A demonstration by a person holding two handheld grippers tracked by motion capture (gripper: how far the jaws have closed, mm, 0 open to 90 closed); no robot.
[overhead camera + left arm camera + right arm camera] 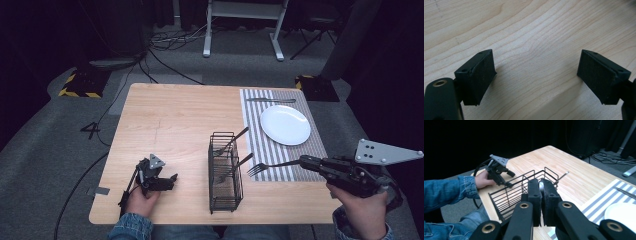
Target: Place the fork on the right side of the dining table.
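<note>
— Steel fork (267, 165)?
— Clamped by its handle in the right gripper (301, 162), fingers (535, 195) shut on it; held level over the striped placemat (252, 107), tines just beside the wire caddy (225, 172).
— Left gripper (170, 179)?
— Resting on the wooden worktop (170, 115), fingers (477, 75) spread wide, gripping nothing.

Bare table (170, 120) left of the wire caddy (225, 172); plate (285, 125) crowds the right

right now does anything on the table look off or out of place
Nothing looks spilled or damaged. The plate sits squarely on the striped placemat with a knife above it. The forks left in the wire caddy lean at angles. One fork is held level over the mat's edge in the shut right gripper. The left gripper rests open.
</note>
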